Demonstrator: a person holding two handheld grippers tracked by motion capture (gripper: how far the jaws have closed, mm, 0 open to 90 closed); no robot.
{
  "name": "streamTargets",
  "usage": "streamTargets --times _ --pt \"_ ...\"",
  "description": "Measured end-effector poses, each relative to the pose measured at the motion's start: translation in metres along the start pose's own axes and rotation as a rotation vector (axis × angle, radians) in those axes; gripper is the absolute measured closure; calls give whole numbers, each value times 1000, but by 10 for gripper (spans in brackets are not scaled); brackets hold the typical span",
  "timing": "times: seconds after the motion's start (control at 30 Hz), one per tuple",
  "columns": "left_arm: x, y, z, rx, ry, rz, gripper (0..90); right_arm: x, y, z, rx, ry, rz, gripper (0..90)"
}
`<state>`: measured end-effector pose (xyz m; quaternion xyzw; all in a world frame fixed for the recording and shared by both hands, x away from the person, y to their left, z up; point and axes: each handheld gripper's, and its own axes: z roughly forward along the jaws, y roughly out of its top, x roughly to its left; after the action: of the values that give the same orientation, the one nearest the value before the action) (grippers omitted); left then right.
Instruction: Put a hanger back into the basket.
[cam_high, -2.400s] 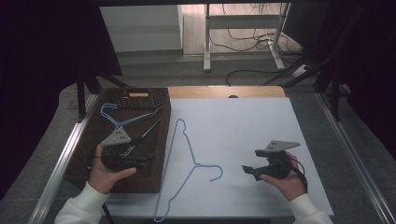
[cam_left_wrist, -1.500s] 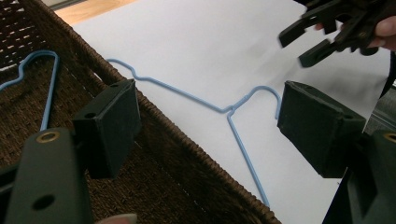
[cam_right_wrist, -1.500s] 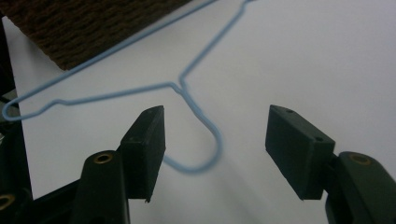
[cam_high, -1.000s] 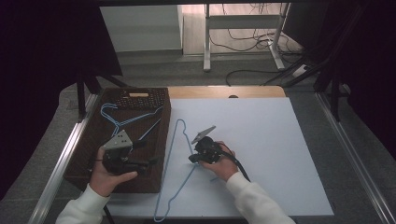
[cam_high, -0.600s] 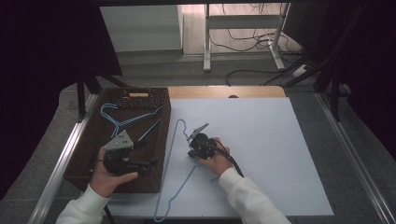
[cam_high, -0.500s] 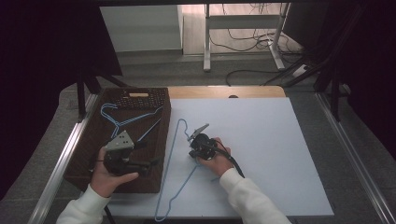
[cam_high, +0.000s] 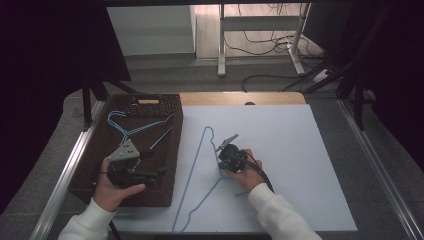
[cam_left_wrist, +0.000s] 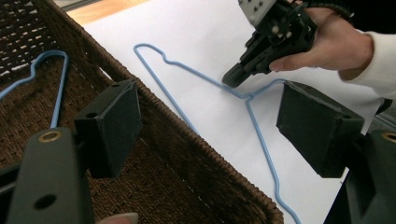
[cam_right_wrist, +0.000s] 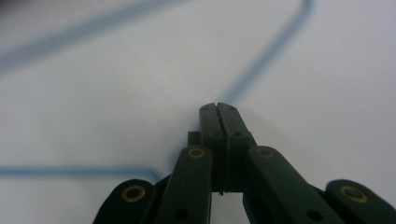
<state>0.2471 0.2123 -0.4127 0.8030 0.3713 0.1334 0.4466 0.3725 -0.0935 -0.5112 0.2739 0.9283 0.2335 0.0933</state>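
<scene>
A blue wire hanger (cam_high: 207, 129) lies flat on the white table top (cam_high: 300, 150). My right gripper (cam_high: 222, 169) points down at the hanger's neck, with its jaws shut on the wire. In the right gripper view the jaws (cam_right_wrist: 217, 106) are pressed together and the blue hanger (cam_right_wrist: 279, 46) runs out past their tip. My left gripper (cam_high: 159, 173) hovers open over the front of the brown wicker basket (cam_high: 172, 150). The left gripper view shows its wide-open pads (cam_left_wrist: 205, 112), the blue hanger (cam_left_wrist: 196, 70) and the right gripper (cam_left_wrist: 231, 79) on it.
More blue hangers (cam_high: 135, 127) lie inside the wicker basket, one of them (cam_left_wrist: 51, 79) close to my left jaw. The basket's woven wall (cam_left_wrist: 187, 144) stands between my left gripper and the table. Metal rails (cam_high: 75, 155) run along both table sides.
My right gripper crossed from the table's right side to the hanger's neck and closed there. The hanger has shifted slightly to the right. The left gripper stayed over the basket.
</scene>
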Motion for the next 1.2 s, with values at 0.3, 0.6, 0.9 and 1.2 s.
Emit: streamTargets --times 0.3,0.6,0.9,1.2 --pt "-1 1 3 5 -6 7 213 8 -6 -9 -85 130 57 897" --pt "0 0 2 4 -7 7 214 45 -10 -2 -25 211 0 897" --pt "0 -1 0 4 -3 3 214 33 -22 -12 2 188 10 897" --pt "-1 0 0 4 -4 6 214 -5 -35 -23 35 126 63 898"
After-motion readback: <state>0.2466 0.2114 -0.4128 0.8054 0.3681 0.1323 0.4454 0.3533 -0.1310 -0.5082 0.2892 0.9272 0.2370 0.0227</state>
